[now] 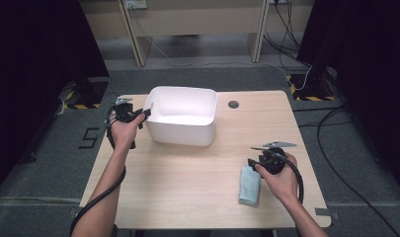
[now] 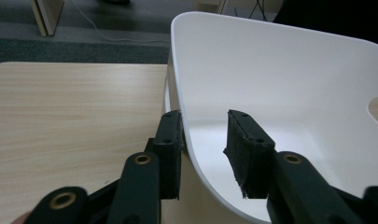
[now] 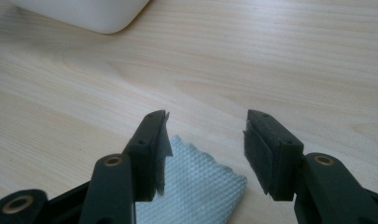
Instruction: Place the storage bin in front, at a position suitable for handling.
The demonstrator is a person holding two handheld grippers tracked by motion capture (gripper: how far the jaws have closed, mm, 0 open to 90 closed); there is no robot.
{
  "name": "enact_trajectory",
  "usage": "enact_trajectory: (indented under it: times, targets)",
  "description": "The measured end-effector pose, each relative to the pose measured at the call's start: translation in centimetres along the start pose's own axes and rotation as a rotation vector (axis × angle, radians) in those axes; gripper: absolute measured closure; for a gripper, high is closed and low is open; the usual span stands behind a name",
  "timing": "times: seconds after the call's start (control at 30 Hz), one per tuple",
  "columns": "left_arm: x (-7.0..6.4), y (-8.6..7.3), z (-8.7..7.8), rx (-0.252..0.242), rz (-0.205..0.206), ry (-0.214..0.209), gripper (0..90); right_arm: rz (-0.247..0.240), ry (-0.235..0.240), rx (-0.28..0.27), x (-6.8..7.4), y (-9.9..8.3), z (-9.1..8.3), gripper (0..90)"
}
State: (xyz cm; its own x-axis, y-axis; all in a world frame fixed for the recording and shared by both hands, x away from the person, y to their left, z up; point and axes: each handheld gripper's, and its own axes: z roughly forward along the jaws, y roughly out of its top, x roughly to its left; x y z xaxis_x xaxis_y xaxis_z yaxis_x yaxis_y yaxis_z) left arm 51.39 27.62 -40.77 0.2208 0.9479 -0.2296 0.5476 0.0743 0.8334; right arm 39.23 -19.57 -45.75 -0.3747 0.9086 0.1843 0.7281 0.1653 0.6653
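Straddling the near-left rim of the white plastic bin (image 2: pixel 270 88), the left hand-held gripper (image 2: pixel 203 149) has its jaws apart, one inside, one outside, not yet clamped. The right hand-held gripper (image 3: pixel 205 154), jaws apart, hovers over the folded light-blue cloth (image 3: pixel 196 186) lying flat on the table (image 1: pixel 187 182). Nothing looks grasped yet; probably the cloth must go into the empty bin. Nothing stands between them.

One white bin (image 1: pixel 181 116), one blue cloth (image 1: pixel 249 185), one table (image 1: pixel 187 187).

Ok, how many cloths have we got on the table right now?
1. The folded light blue cloth lies near the table's front edge, just below the open right gripper. Nothing shows inside the white bin, though its floor is partly hidden.
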Motion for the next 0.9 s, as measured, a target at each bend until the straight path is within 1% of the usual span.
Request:
enact_trajectory:
  times: [0.1,0.17,0.2,0.23,0.27,0.3,0.33,0.4,0.43,0.47,0.5,0.53,0.6,0.67,0.7,0.73,0.77,0.8,0.9]
  targets:
    - [0.2,0.0,0.6,0.025,-0.018,0.006,67.7,0.0,0.0,-0.002,-0.1,0.0,0.1,49.5]
    - [0.2,-0.2,1.1,0.051,-0.017,0.019,68.4,-0.004,0.0,-0.004,-0.2,0.1,0.1,49.5]
    - [0.1,-0.2,1.2,0.048,-0.02,0.026,69.2,-0.001,0.0,-0.002,-0.2,0.0,0.1,49.5]
    - [-0.1,-0.1,1.1,0.053,-0.005,0.041,71.4,-0.002,0.001,-0.002,-0.2,0.1,0.1,49.5]
    - [-0.1,-0.1,1.1,0.053,-0.005,0.041,73.3,-0.002,0.001,-0.002,-0.2,0.1,0.1,49.5]
    - [-0.5,0.0,0.8,0.059,0.019,0.054,75.2,0.0,0.001,-0.003,-0.2,0.1,0.1,49.5]
    - [-0.9,-0.1,0.6,0.062,0.029,0.045,76.5,0.003,0.001,-0.004,-0.2,0.1,0.0,49.5]
    - [-1.2,-0.1,0.5,0.066,0.034,0.038,77.1,0.004,0.002,-0.007,-0.2,0.2,0.0,49.5]
    - [-1.8,-0.4,0.3,0.068,0.047,0.031,76.1,-0.003,0.003,-0.009,-0.2,0.2,-0.1,49.5]
    - [-1.8,-0.4,0.3,0.068,0.047,0.031,75.9,-0.003,0.003,-0.009,-0.2,0.2,-0.1,49.5]
    - [-2.6,-0.7,0.0,0.07,0.067,0.036,75.9,-0.003,0.004,-0.011,0.0,0.3,-0.2,49.5]
    - [-2.6,-0.7,0.0,0.07,0.067,0.036,75.7,-0.003,0.004,-0.011,0.0,0.3,-0.2,49.5]
    - [-3.5,-1.2,-0.4,0.074,0.093,0.031,75.1,-0.015,0.009,-0.022,0.4,0.4,-0.5,49.6]
    - [-4.3,-1.6,-0.8,0.073,0.098,0.024,75.1,-0.018,0.014,-0.032,0.6,0.5,-0.6,49.7]
    - [-5.3,-2.2,-1.3,0.075,0.125,0.021,75.0,-0.018,0.016,-0.036,0.7,0.6,-0.7,49.7]
    - [-5.3,-2.2,-1.3,0.075,0.125,0.021,74.8,-0.018,0.016,-0.036,0.7,0.6,-0.7,49.7]
    - [-6.3,-2.8,-1.7,0.07,0.147,0.016,74.7,-0.016,0.026,-0.048,1.0,0.9,-0.8,49.9]
    - [-6.3,-2.8,-1.7,0.07,0.147,0.016,74.7,-0.016,0.026,-0.048,1.0,0.9,-0.8,49.9]
    - [-7.8,-3.6,-2.5,0.072,0.161,-0.001,74.1,-0.021,0.037,-0.075,1.5,1.8,-1.2,50.0]
